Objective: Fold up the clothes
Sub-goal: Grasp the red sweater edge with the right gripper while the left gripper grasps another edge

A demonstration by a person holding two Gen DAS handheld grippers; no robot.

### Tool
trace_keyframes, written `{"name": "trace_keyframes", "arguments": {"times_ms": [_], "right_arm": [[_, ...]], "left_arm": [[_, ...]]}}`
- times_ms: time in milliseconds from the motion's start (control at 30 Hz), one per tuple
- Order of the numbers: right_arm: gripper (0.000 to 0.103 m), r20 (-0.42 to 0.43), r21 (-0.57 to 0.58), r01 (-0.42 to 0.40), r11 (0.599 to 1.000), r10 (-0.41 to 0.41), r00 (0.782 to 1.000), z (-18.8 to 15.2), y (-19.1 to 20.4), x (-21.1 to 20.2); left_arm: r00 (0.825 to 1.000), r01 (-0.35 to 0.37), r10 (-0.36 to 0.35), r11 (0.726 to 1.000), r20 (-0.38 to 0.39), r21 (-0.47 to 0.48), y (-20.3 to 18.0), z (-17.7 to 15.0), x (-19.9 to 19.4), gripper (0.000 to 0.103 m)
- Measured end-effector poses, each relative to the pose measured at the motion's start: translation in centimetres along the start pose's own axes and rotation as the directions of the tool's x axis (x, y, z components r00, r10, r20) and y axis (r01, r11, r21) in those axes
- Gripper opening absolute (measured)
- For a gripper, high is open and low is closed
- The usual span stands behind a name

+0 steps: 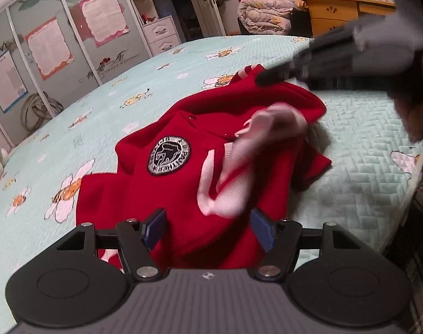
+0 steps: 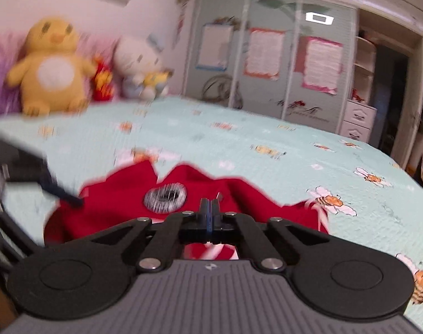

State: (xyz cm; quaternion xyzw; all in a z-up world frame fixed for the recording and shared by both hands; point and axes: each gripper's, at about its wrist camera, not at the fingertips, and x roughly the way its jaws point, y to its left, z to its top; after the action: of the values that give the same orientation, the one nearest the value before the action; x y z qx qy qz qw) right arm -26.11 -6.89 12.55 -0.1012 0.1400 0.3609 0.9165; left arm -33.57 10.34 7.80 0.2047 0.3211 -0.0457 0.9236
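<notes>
A red jacket (image 1: 183, 189) with a round black-and-white badge (image 1: 169, 156) lies crumpled on the pale green bed cover (image 1: 127, 89). A pink-white ribbed sleeve (image 1: 239, 167) lies blurred across its middle. My left gripper (image 1: 208, 228) is open over the jacket's near edge, blue pads apart, with only cloth below them. My right gripper (image 1: 267, 78) comes in from the upper right, its tip at the jacket's raised far edge. In the right wrist view the right gripper (image 2: 210, 208) is shut, pinching the red jacket (image 2: 122, 208); the left gripper (image 2: 61, 194) shows at the left.
A yellow chick plush (image 2: 51, 66) and a white plush (image 2: 140, 64) sit at the head of the bed. A wardrobe with sliding doors (image 2: 267, 64) stands beyond. A folded quilt (image 1: 267, 14) and a wooden desk (image 1: 345, 11) are behind the bed. The bed's edge (image 1: 406, 194) drops off at the right.
</notes>
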Motion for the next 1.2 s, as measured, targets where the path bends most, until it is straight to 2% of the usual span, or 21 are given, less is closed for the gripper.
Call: {"name": "trace_keyframes", "arguments": {"times_ms": [100,200,267,333,367,400,567,800,867,900,933,1033,1100,1200], "right_arm": [[0.000,0.003,0.041,0.002,0.999,-0.002,1.000,0.6,-1.0,0.2],[0.000,-0.022,0.014,0.029,0.999,-0.029,0.999,0.2,-1.3,0.2],[0.003,-0.043,-0.013,0.026,1.000,-0.026,0.999,-0.6,-1.6,-0.3],[0.014,-0.076,-0.062,0.029,0.998,-0.034,0.997,-1.8,-1.6,-0.9],[0.031,-0.095,-0.092,0.034,0.995,-0.043,0.995,-2.4,-1.5,-1.2],[0.042,-0.113,-0.122,0.038,0.992,-0.052,0.992,-3.1,-1.4,-1.5],[0.043,-0.193,-0.251,0.068,0.966,-0.119,0.974,-6.3,-0.2,-1.8],[0.046,-0.193,-0.383,0.131,0.914,-0.218,0.957,-8.6,0.8,0.0],[0.048,-0.187,-0.396,0.147,0.906,-0.236,0.953,-8.9,0.9,0.3],[0.051,-0.185,-0.400,0.153,0.904,-0.243,0.952,-9.0,0.9,0.4],[0.052,-0.181,-0.404,0.160,0.901,-0.250,0.951,-9.0,0.9,0.4],[0.062,-0.159,-0.407,0.182,0.895,-0.266,0.951,-9.1,0.6,0.1],[0.065,-0.144,-0.399,0.199,0.895,-0.275,0.951,-9.0,0.3,-0.2],[0.065,-0.134,-0.375,0.200,0.905,-0.266,0.955,-8.6,-0.1,-0.3]], "left_arm": [[0.999,-0.038,0.039,0.998,-0.013,0.055,-0.5,0.1,1.3,0.070],[0.998,-0.056,0.059,0.992,-0.028,0.115,-1.1,-0.2,1.7,0.066],[0.999,-0.043,0.046,0.991,-0.015,0.128,-1.1,-0.5,0.8,0.066],[0.999,-0.033,0.034,0.989,-0.003,0.146,-1.2,-0.8,-0.1,0.066],[0.999,-0.035,0.036,0.986,-0.002,0.163,-1.3,-1.0,-0.3,0.066],[0.999,-0.038,0.039,0.983,-0.004,0.180,-1.5,-1.3,-0.4,0.066],[0.994,-0.096,0.109,0.956,-0.032,0.277,-2.4,-2.3,0.7,0.066],[0.974,-0.201,0.225,0.915,-0.028,0.351,-2.1,-3.1,2.1,0.066],[0.971,-0.215,0.238,0.901,-0.016,0.377,-2.4,-3.2,2.4,0.062],[0.970,-0.220,0.242,0.898,-0.008,0.382,-2.4,-3.1,2.4,0.053],[0.970,-0.225,0.242,0.902,-0.001,0.369,-2.3,-3.0,2.3,0.040],[0.975,-0.219,0.222,0.951,0.011,0.217,-0.4,-1.9,1.5,0.022],[0.979,-0.204,0.204,0.975,0.013,0.092,1.6,-1.1,0.9,0.021],[0.981,-0.190,0.193,0.978,0.026,-0.086,4.4,-0.2,-0.2,0.019]]}}
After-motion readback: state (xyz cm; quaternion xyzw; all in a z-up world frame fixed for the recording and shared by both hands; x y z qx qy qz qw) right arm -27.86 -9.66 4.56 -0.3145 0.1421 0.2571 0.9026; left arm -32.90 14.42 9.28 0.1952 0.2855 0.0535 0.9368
